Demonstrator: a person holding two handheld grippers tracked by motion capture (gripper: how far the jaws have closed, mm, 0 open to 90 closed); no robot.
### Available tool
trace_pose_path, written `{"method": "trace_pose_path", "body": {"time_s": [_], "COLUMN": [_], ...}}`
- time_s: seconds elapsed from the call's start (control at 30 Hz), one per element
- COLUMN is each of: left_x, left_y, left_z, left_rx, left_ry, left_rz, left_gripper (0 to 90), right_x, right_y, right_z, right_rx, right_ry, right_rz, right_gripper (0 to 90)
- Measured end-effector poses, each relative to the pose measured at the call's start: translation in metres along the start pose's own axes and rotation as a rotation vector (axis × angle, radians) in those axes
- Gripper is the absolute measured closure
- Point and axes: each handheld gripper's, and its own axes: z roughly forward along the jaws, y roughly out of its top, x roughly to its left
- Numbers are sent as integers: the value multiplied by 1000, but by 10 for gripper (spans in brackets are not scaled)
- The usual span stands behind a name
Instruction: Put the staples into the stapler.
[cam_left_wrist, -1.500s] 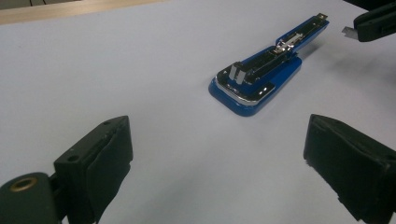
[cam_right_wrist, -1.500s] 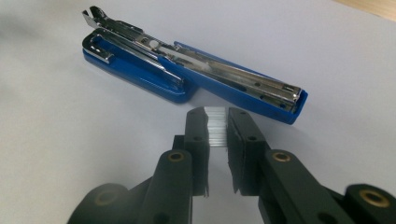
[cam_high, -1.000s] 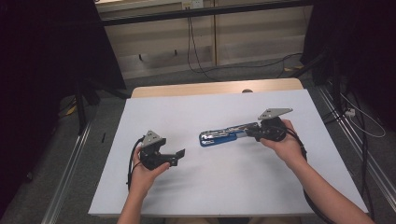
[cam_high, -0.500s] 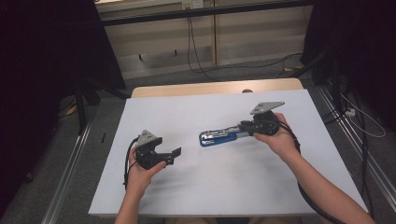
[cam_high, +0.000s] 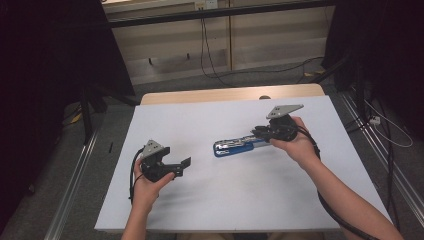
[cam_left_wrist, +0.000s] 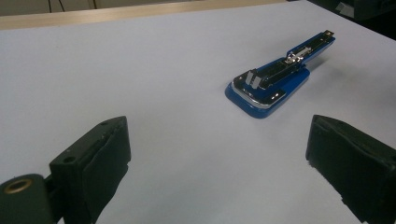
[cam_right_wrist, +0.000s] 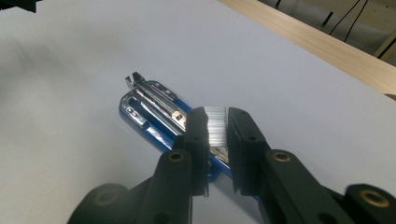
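Note:
A blue stapler (cam_high: 234, 146) lies swung open and flat on the white table top (cam_high: 210, 200), its metal staple channel facing up; it also shows in the left gripper view (cam_left_wrist: 273, 84) and under my right jaws (cam_right_wrist: 149, 105). My right gripper (cam_high: 258, 133) hovers just above the stapler's right end. It is shut (cam_right_wrist: 216, 119) on a short silver strip of staples (cam_right_wrist: 216, 128). My left gripper (cam_high: 183, 168) rests low at the left of the table, pointing toward the stapler. Its jaws stand wide open (cam_left_wrist: 215, 140) with nothing between them.
The light wooden table edge (cam_high: 225, 94) runs along the far side. Black cables (cam_high: 215, 65) lie on the floor beyond it. Metal rails (cam_high: 75, 175) flank the table left and right. A cable trails from each gripper along the forearm.
My right gripper has risen a little and drawn slightly left over the stapler's end, still gripping the staples. The left gripper and the stapler have stayed put.

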Motion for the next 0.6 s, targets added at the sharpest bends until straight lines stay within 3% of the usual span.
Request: {"method": "trace_pose_path", "body": {"time_s": [0.33,0.6], "left_x": [0,2], "left_y": [-3,-5], "left_z": [0,-4], "left_rx": [30,19], "left_ry": [6,0], "left_rz": [35,33], "left_gripper": [51,49], "right_x": [-6,-10], "right_y": [-3,-2], "right_z": [1,2], "right_rx": [-7,-11], "right_ry": [24,30], "right_rz": [-16,-12], "right_gripper": [790,790]}}
